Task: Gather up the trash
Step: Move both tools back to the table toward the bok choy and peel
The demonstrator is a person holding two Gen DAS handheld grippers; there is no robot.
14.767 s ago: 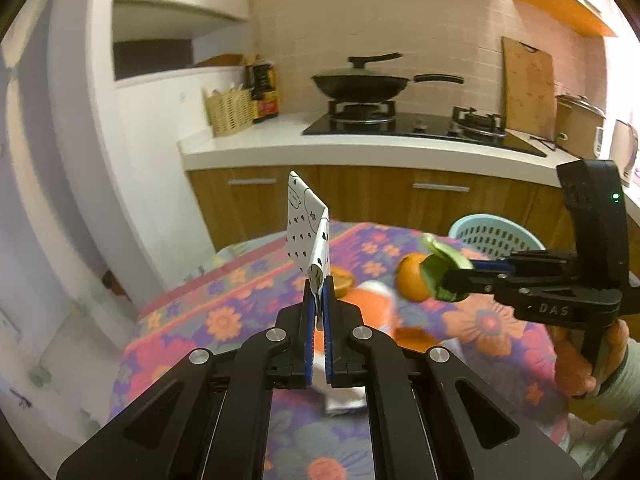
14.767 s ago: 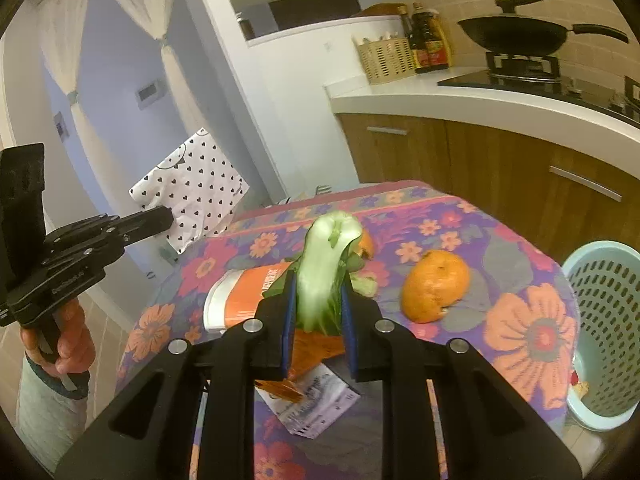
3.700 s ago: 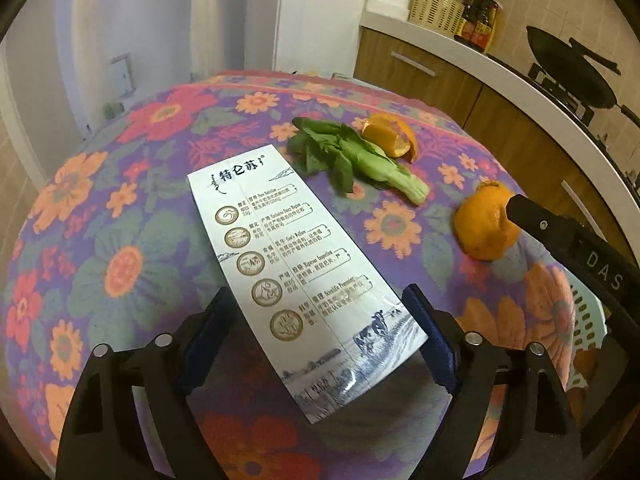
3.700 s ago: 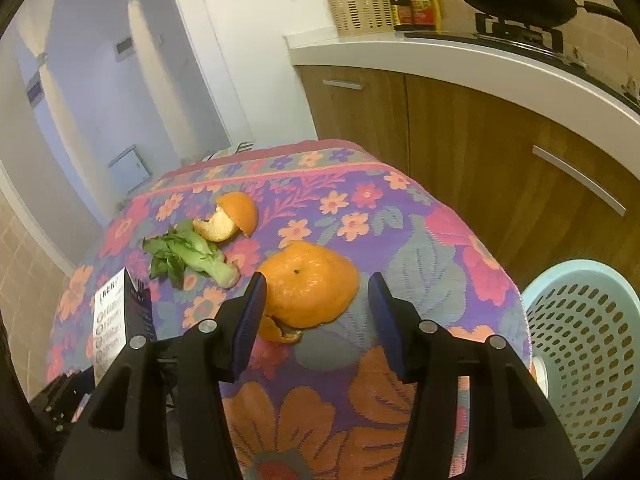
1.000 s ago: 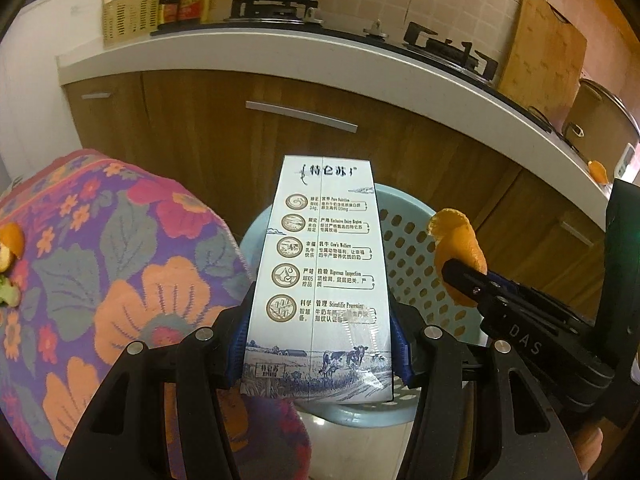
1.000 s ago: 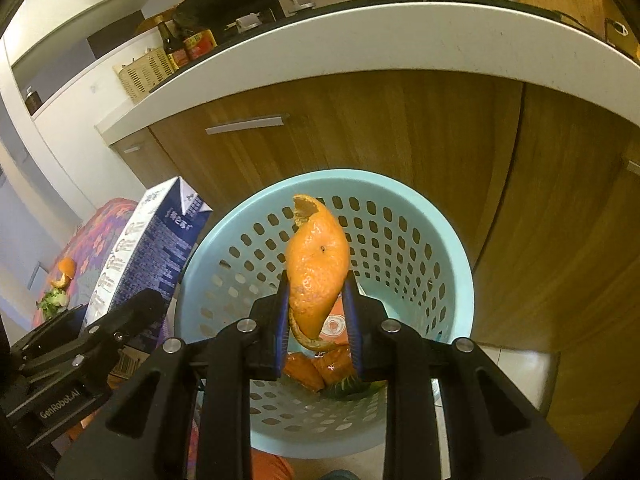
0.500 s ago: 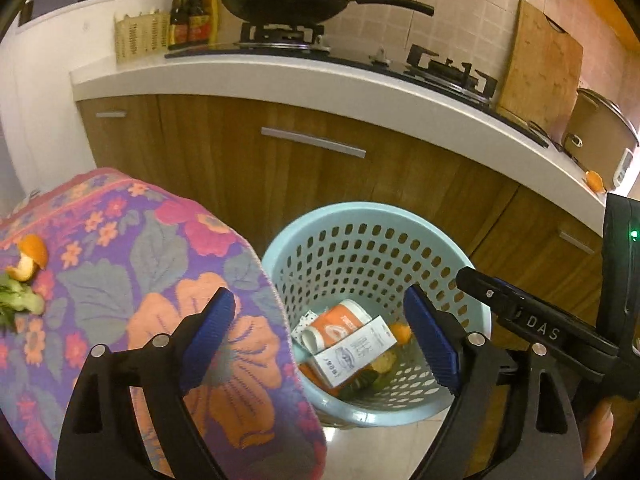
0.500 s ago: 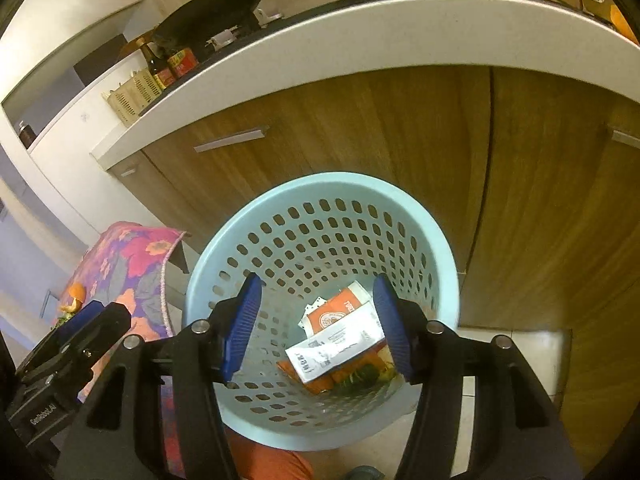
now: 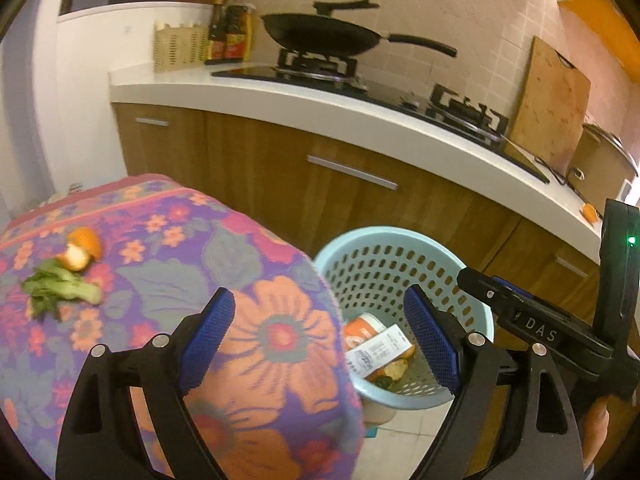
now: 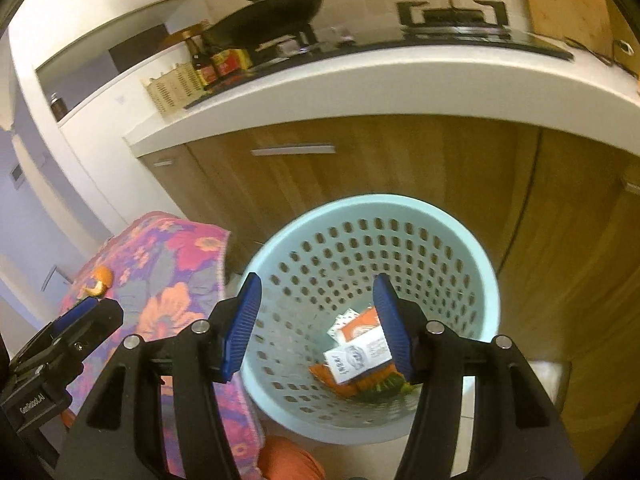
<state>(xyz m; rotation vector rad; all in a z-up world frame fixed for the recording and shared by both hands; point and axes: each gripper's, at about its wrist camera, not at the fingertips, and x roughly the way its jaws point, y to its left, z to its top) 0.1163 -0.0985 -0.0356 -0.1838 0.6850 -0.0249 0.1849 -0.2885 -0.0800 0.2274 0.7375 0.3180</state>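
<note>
A pale blue perforated basket [image 9: 400, 256] [image 10: 400, 216] stands on the floor beside the table; a milk carton [image 10: 356, 356] [image 9: 378, 350], an orange packet [image 9: 358, 330] and orange peel lie in its bottom. My left gripper [image 9: 320, 336] is open and empty, straddling the table's edge and the basket. My right gripper [image 10: 320, 320] is open and empty above the basket's mouth. On the flowered tablecloth [image 9: 160, 264] at the left lie an orange peel [image 9: 82, 249] [image 10: 98, 282] and a leafy green stalk [image 9: 60, 286].
Wooden cabinets [image 9: 360, 216] under a white counter [image 9: 340, 120] stand right behind the basket. A black wok [image 9: 328, 38] sits on the stove, bottles [image 9: 228, 34] and a wicker basket [image 9: 180, 44] to its left, a cutting board [image 9: 550, 104] at right.
Both grippers opened: the milk carton and the orange peel dropped into the basket. Both grippers then rose and drew back, the left swinging towards the table.
</note>
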